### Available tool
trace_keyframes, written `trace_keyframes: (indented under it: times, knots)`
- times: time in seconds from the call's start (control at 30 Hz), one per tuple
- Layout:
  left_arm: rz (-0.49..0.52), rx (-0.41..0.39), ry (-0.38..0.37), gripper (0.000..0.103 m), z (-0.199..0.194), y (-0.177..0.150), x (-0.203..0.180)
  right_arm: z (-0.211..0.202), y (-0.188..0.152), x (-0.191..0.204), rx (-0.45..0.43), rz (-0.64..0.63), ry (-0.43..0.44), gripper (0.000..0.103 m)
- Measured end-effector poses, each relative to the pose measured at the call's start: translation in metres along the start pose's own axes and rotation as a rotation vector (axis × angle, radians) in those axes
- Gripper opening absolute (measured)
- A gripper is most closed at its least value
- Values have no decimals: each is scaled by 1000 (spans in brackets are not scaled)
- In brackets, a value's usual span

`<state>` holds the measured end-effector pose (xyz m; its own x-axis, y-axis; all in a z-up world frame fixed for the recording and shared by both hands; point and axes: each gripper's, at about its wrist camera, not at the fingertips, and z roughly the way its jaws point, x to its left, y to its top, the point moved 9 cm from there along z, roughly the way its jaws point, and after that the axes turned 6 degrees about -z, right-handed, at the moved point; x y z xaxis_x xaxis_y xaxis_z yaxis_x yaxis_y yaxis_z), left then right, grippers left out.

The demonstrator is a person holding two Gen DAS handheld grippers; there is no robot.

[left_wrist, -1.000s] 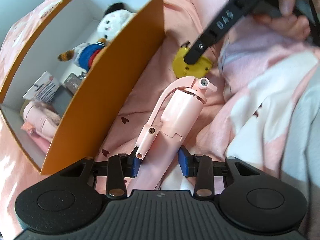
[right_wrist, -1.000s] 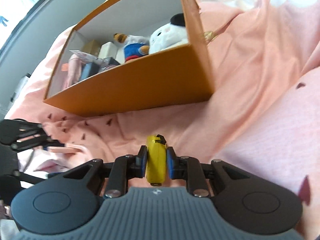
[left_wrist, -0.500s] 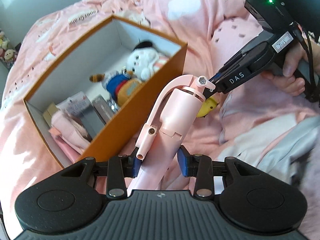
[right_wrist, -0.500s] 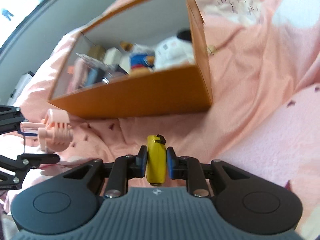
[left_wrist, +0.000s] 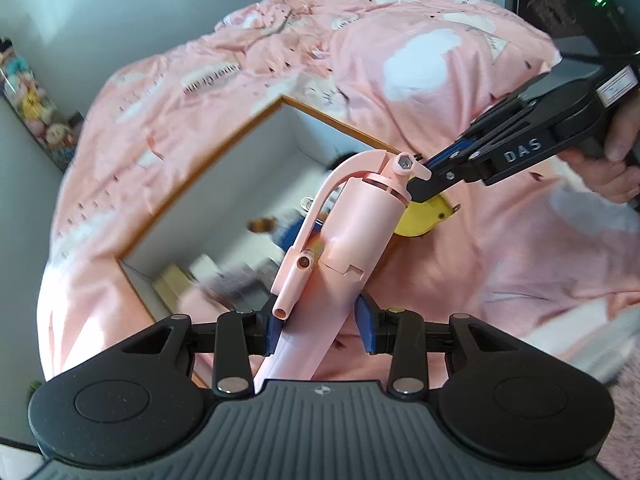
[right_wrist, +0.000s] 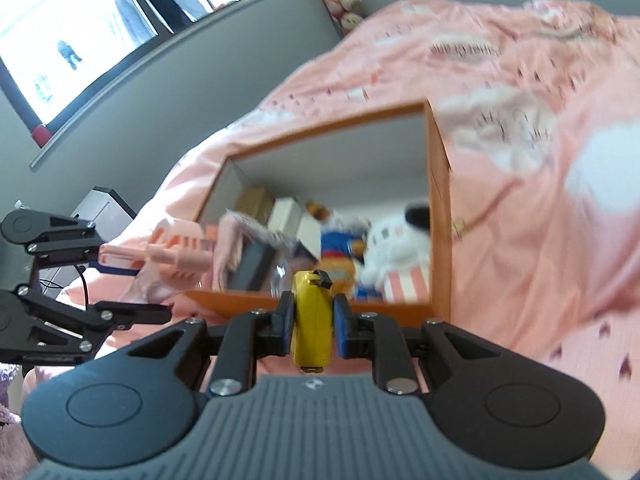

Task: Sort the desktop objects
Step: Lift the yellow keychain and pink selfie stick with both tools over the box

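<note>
My left gripper [left_wrist: 320, 326] is shut on a pink toy fire extinguisher [left_wrist: 360, 224], which is lifted and tilted over the open orange box [left_wrist: 224, 148]. My right gripper [right_wrist: 312, 314] is shut on a small yellow object [right_wrist: 312, 336], held edge-on above the box's near wall [right_wrist: 440, 220]. In the left wrist view the right gripper [left_wrist: 436, 184] reaches in from the right beside the extinguisher's top, with the yellow object [left_wrist: 424, 220] between its fingers. The right wrist view shows the left gripper [right_wrist: 132, 280] at the left with the extinguisher [right_wrist: 168, 256].
The box sits on a rumpled pink duvet [left_wrist: 400, 60]. Inside lie a white plush toy [right_wrist: 400, 240], a blue and orange plush [right_wrist: 336, 244], small cartons [right_wrist: 284, 216] and a dark case [right_wrist: 252, 264]. A person's hand [left_wrist: 612, 168] holds the right gripper. A grey wall and a window [right_wrist: 80, 28] are behind.
Both grippers have risen with their objects still held. The box, seen from the side before, now shows from above, and the right gripper has come close to the extinguisher's top.
</note>
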<state>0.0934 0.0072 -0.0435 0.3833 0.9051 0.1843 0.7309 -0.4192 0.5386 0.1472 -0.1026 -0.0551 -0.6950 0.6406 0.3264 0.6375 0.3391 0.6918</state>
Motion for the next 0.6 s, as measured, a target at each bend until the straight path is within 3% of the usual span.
trace_keyframes:
  times: [0.17, 0.37, 0.5, 0.6]
  knots:
    - [61, -24, 81, 44, 18, 28, 18, -2, 28, -1, -50, -73, -58, 22]
    - [191, -38, 174, 44, 67, 60, 28, 6, 49, -13, -68, -74, -75, 21]
    - [270, -43, 183, 44, 101, 77, 25, 22, 60, -24, -52, -69, -94, 21]
    - [291, -18, 206, 44, 124, 87, 26, 39, 63, -34, -23, -105, -169, 21]
